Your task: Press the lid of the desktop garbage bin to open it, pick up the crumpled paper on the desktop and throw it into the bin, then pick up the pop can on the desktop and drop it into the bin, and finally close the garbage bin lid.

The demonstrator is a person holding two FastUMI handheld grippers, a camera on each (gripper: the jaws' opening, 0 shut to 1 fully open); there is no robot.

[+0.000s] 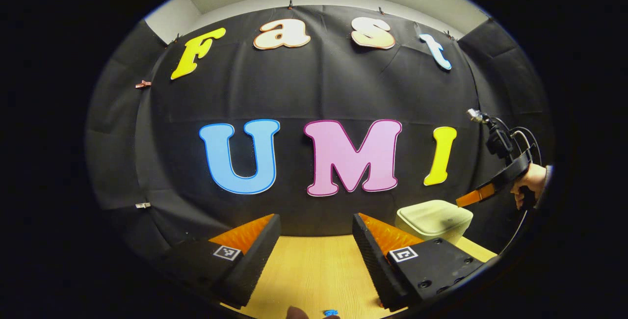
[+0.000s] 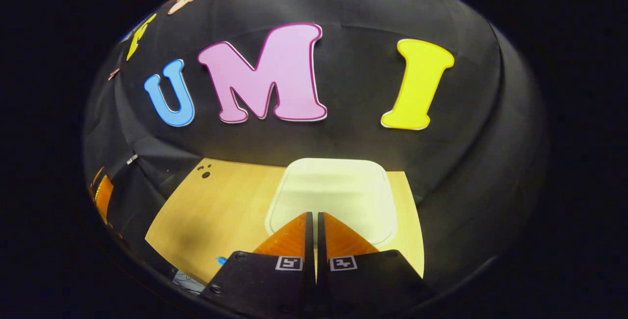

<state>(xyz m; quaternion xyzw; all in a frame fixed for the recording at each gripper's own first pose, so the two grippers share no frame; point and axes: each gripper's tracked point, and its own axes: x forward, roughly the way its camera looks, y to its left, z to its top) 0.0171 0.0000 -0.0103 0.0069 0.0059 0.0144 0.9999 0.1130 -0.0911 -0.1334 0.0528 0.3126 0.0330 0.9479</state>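
With its fingers nearly together and holding nothing, the right gripper [image 2: 314,218] hangs just above the closed lid of the pale cream rounded plastic garbage bin [image 2: 338,186] on the light wooden desktop [image 2: 221,211], while the left gripper [image 1: 316,228] is spread wide and empty over bare desktop beside the bin.

One garbage bin [image 2: 333,196] on the table [image 2: 221,211], lid down. Two grippers: left gripper [image 1: 316,230], right gripper [image 2: 314,221].
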